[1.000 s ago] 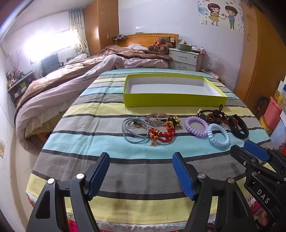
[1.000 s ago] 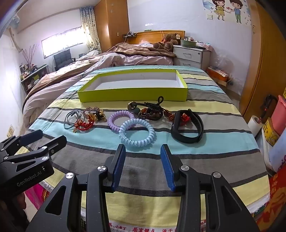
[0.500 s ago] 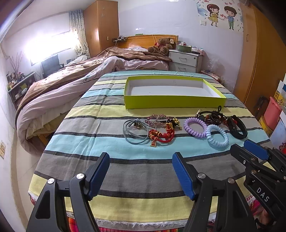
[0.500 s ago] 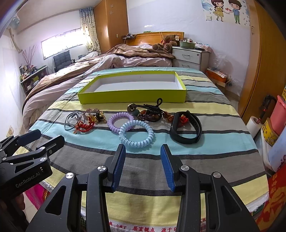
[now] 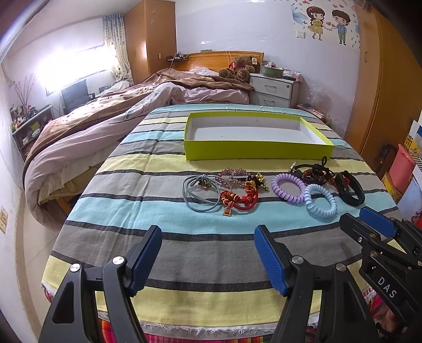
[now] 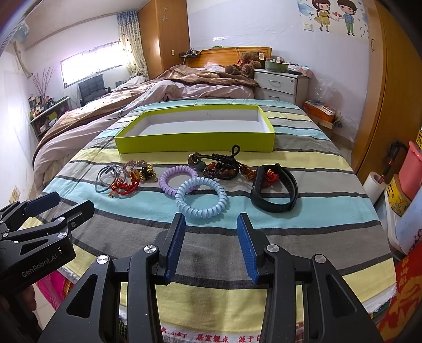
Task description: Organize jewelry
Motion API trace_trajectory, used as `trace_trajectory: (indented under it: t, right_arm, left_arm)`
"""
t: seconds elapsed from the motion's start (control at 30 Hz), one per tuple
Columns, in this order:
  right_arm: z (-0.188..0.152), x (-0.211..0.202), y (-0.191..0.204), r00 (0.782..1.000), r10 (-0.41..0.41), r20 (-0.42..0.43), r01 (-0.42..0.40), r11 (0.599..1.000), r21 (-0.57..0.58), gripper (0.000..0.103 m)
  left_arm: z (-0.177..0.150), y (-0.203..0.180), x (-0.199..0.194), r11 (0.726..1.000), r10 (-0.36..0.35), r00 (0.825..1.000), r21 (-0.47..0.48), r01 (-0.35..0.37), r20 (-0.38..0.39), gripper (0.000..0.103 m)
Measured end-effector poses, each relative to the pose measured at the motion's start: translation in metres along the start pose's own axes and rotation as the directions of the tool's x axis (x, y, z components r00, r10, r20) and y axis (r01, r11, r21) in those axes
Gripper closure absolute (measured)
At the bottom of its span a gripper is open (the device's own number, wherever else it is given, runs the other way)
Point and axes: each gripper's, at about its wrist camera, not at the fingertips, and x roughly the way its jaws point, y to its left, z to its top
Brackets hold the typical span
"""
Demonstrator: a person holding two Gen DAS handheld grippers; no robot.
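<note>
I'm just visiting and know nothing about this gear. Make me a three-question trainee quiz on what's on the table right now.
1. True or false: the green tray already holds some jewelry.
2. Which item lies nearest the right tool?
A. black wristband
B. light blue coil bracelet
C. red cord bracelet
3. Fill in: both the right tool and the left tool are ____ and hold nothing.

Key: 1 false; 2 B; 3 open.

walls: pale lilac, cartoon sticker [image 5: 327, 23] upper right | light: bright window [image 5: 76, 66] at left, curtain [image 5: 116, 47] beside it | furniture: unmade bed [image 5: 137, 105], wooden headboard [image 5: 211, 59], white nightstand [image 5: 274, 89], wooden wardrobe [image 5: 153, 39], black chair [image 5: 76, 96]
</note>
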Motion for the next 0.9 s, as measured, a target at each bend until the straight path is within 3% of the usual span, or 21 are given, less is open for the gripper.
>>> trace_trajectory:
  t: [0.9]
  right_arm:
    - [0.0000,-0.0008,0.0001,1.000,0.001,0.004,-0.001,1.000,-0.002,0.061]
  left_arm:
    - [-0.0016,-0.0008,-0.0030,1.000,0.002,1.000,0.005,-0.003,0.007,0.031]
